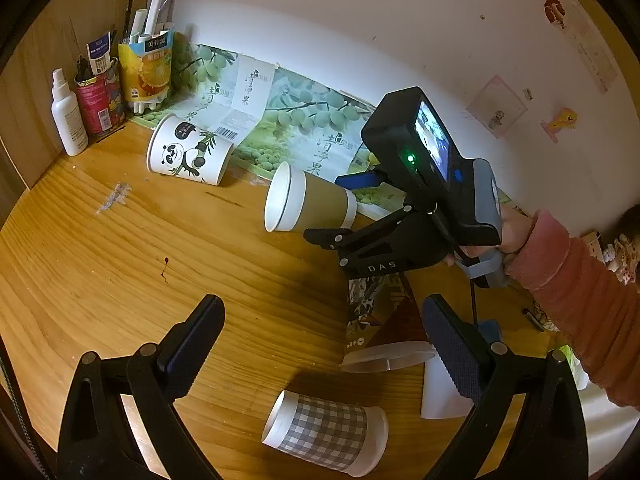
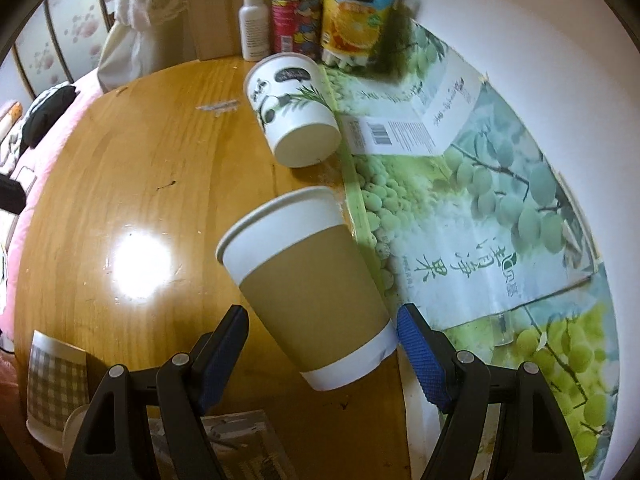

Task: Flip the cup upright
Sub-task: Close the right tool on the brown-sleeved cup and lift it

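Observation:
A brown-sleeved paper cup (image 1: 310, 204) (image 2: 308, 296) lies on its side on the wooden table (image 1: 120, 264), mouth pointing left. My right gripper (image 2: 322, 328) (image 1: 352, 208) is open with a finger on each side of the cup's base; the blue-padded right finger touches the base rim, the left finger stands apart. A panda-print cup (image 1: 188, 152) (image 2: 292, 108) lies on its side further back. A grey checked cup (image 1: 326, 432) (image 2: 54, 388) lies on its side near my left gripper (image 1: 324, 344), which is open and empty above the table.
A spray bottle (image 1: 68, 116), a red can (image 1: 100, 96) and an orange carton with pens (image 1: 146, 68) stand in the back corner. A fruit-print box (image 2: 480, 200) lies flat along the wall. A printed cone package with a clear lid (image 1: 384, 332) sits by my left gripper.

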Motion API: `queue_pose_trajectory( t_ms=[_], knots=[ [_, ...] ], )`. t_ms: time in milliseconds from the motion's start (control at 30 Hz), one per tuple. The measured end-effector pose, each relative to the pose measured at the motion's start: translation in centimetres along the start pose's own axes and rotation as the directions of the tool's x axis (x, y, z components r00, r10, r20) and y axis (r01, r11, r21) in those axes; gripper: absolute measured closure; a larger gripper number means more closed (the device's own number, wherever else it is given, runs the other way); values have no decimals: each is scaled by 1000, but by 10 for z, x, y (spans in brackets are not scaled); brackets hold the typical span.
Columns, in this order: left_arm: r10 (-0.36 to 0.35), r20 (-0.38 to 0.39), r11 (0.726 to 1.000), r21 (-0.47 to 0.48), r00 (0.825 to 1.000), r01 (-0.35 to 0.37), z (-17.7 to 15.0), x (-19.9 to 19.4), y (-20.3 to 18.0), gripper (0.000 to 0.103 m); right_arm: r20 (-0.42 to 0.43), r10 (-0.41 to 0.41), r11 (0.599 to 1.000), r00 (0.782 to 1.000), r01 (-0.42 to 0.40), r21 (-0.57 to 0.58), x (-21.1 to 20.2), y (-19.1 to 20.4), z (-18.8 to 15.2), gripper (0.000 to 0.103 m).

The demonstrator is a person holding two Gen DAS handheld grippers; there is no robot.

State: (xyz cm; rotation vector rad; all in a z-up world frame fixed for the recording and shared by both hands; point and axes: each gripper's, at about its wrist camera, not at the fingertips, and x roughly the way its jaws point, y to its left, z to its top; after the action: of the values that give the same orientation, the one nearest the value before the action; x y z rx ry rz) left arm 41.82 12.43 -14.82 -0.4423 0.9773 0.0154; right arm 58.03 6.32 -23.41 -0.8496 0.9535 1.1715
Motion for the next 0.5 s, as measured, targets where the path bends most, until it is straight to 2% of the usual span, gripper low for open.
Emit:
queue_pose_trajectory(
  t_ms=[100, 133, 500],
  knots=[
    [2, -3, 1000, -3, 1000, -2, 0, 1, 0, 3, 4, 0, 1000, 1000, 0, 14, 1, -2, 0, 27],
    [2, -4, 1000, -5, 1000, -2, -1, 1, 0, 3, 3, 2, 1000, 1000, -2, 17, 1, -2, 0, 31],
    [5, 3, 1000, -2, 1000, -5, -1, -1, -1, 3, 4, -29, 998, 1000, 28, 53, -3, -5, 1, 35]
  ],
)
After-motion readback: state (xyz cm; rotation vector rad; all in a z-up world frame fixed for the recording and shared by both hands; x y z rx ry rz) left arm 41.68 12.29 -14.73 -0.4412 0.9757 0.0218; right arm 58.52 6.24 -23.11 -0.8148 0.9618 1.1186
